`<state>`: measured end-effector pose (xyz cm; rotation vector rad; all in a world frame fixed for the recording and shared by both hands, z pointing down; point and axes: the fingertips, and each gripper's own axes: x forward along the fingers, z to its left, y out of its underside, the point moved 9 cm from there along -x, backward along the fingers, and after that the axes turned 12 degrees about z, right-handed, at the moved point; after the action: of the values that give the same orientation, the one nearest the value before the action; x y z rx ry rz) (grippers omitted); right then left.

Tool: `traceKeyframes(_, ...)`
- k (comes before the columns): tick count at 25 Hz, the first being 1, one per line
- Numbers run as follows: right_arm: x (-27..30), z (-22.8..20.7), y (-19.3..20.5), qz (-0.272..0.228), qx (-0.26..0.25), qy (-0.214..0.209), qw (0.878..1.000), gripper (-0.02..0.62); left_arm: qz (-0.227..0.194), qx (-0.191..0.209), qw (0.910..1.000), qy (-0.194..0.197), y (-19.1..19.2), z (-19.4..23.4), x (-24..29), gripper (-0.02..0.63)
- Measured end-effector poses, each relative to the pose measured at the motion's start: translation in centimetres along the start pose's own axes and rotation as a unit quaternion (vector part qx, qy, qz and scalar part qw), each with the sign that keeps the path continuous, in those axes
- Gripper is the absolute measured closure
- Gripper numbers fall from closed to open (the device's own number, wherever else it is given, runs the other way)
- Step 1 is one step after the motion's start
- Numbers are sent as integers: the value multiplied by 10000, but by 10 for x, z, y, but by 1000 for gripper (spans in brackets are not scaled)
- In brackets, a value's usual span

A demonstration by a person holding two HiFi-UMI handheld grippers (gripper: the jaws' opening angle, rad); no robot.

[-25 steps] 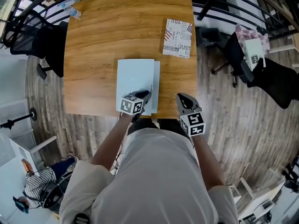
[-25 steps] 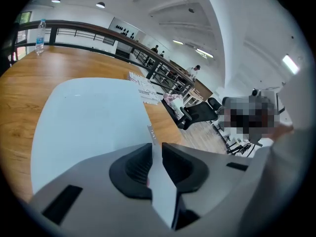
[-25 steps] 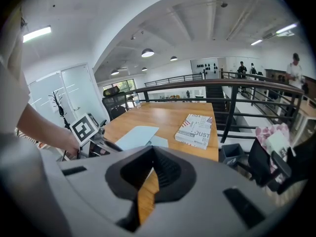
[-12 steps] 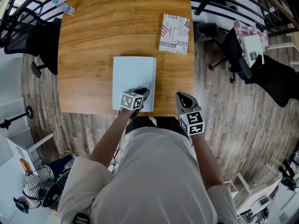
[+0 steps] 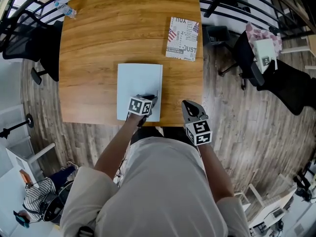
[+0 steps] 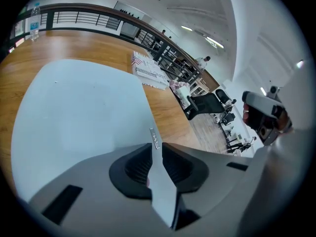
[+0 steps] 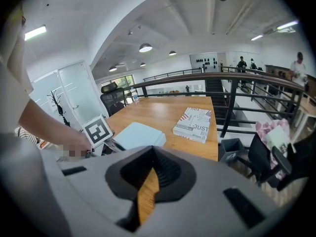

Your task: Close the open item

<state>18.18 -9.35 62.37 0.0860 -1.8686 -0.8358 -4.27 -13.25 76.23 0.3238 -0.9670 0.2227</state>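
A flat light-blue box (image 5: 136, 83) lies on the wooden table (image 5: 98, 43) near its front edge, its lid down and lined up with the base. My left gripper (image 5: 154, 98) is at the box's near right corner, shut on the lid's thin front flap (image 6: 163, 181), which runs up between the pads; a small metal tab (image 6: 155, 138) sits on its edge. In the left gripper view the lid (image 6: 84, 112) fills the left. My right gripper (image 5: 186, 103) hovers at the table's front edge, right of the box, shut and holding nothing. The right gripper view shows the box (image 7: 138, 135) beside the left gripper (image 7: 116, 146).
A patterned book (image 5: 181, 38) lies at the table's far right. A water bottle (image 5: 66, 10) lies at the far left corner. Black office chairs (image 5: 39, 43) stand left and right of the table, and a railing runs behind it.
The lid, which stood offset from the base with a strip showing at the right, has come down flush. My left gripper sank with it. The right gripper stayed put.
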Motion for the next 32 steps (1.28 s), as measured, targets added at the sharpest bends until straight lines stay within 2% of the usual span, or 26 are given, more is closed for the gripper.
traceKeyframes(6,-2,-2,-2,-1,-30,-32,10000,594,-21,-94,10000,-6,-6,-2,3,549)
traceKeyframes(12,-5,-9,0,-57,-55,-21,10000,594,-221,-421,9989,27,-5,-1,2,559)
traceKeyframes(14,-7,-10,1,-80,-77,-38,9999,594,-288,-351,9990,-8,-5,-4,-1,537)
traceKeyframes(22,-12,-6,6,-176,-319,-216,9991,594,-730,-175,9971,-135,-1,-17,-23,537)
traceKeyframes(27,-13,5,10,-185,-546,-374,9976,594,-820,-458,9955,-104,11,-14,-19,537)
traceKeyframes(32,-19,4,19,-166,-616,-395,9972,594,-853,-619,9944,-117,2,-9,-8,535)
